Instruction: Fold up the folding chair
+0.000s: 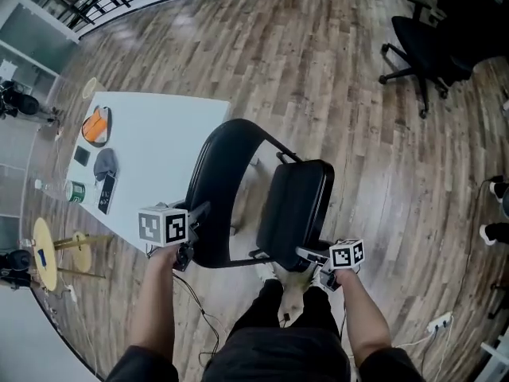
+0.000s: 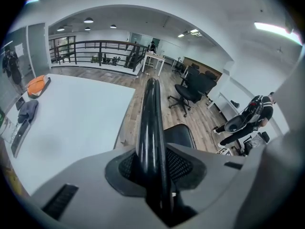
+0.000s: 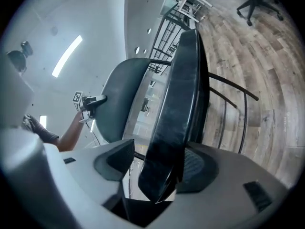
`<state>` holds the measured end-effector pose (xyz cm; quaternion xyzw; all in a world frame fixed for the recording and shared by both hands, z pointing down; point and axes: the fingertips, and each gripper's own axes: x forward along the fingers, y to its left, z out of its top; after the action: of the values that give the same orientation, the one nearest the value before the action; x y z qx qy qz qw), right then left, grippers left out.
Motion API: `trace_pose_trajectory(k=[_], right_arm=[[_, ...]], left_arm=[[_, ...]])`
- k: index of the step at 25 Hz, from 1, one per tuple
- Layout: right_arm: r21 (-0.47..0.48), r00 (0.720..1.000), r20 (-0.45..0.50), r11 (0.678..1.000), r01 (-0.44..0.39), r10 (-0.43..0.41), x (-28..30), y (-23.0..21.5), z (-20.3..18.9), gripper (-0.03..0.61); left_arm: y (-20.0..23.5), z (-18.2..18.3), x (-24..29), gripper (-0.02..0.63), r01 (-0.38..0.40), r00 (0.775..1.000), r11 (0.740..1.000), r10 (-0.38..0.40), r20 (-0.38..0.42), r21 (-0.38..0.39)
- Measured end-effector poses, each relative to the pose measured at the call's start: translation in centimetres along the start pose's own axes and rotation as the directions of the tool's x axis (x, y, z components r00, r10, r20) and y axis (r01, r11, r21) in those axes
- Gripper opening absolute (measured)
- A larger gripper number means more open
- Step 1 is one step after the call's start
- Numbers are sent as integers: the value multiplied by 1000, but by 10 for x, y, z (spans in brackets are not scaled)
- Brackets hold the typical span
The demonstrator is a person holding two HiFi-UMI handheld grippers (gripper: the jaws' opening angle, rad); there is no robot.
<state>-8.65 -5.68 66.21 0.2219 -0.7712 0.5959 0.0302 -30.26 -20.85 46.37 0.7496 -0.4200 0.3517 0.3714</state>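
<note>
The left hand-held gripper (image 1: 196,216) is clamped tight on the thin top edge of the chair's (image 1: 213,165) back (image 2: 151,128). The right hand-held gripper (image 1: 312,255) stands wide around the seat's (image 3: 181,94) front edge, with one pad touching and the other just clear. The chair stands mid-frame, its seat tipped up, beside the white desk (image 1: 159,134).

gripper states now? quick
Left gripper: jaws shut on the chair backrest.
Right gripper: jaws open around the chair seat, one side touching.
</note>
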Motion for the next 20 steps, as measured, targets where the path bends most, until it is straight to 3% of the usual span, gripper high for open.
trace_pose_trajectory(k=[7,14,20], right_arm=[[-118,996,-62,990,-75,68,109,85,21,276],[-261,984,-168,960,-103,59,189,121,32,276],[-193,990,-109,975,-114,94,239,134,42,276]], left_arm=[[48,8,-34,102,10,1000,1000,-10,6,-6],[76,17,-51,92,53,998,998,-53,15,-29],[100,19,-58,89,62,998,997,-62,15,-39]])
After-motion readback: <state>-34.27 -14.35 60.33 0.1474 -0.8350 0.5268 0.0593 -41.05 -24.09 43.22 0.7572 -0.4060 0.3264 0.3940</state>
